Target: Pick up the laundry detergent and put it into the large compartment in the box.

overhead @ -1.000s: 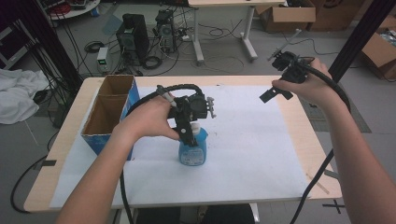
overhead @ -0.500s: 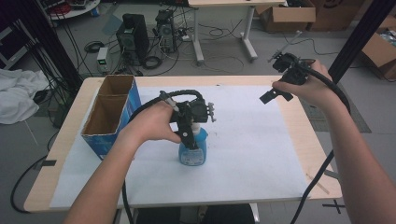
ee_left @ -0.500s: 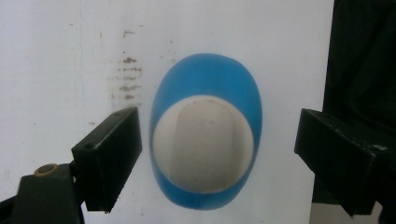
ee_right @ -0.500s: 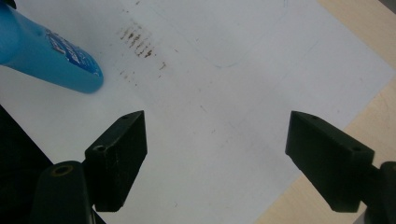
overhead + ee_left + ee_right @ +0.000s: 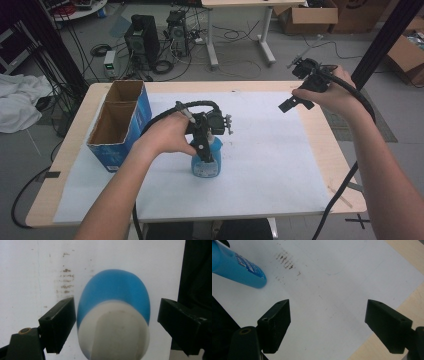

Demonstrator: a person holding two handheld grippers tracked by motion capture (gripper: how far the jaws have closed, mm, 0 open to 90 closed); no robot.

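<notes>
Nearest the person, the left gripper (image 5: 206,150) stands over a blue bottle (image 5: 206,162) upright at the middle of the paper-covered worktop (image 5: 310,210). Its fingers (image 5: 58,323) are spread wide to either side of the white cap (image 5: 117,330), touching nothing, probably lined up to grip it. At nine o'clock sits a cardboard box (image 5: 120,125). Farthest off, at two o'clock, the right gripper (image 5: 295,102) hovers wide open and empty, seemingly held clear.
</notes>
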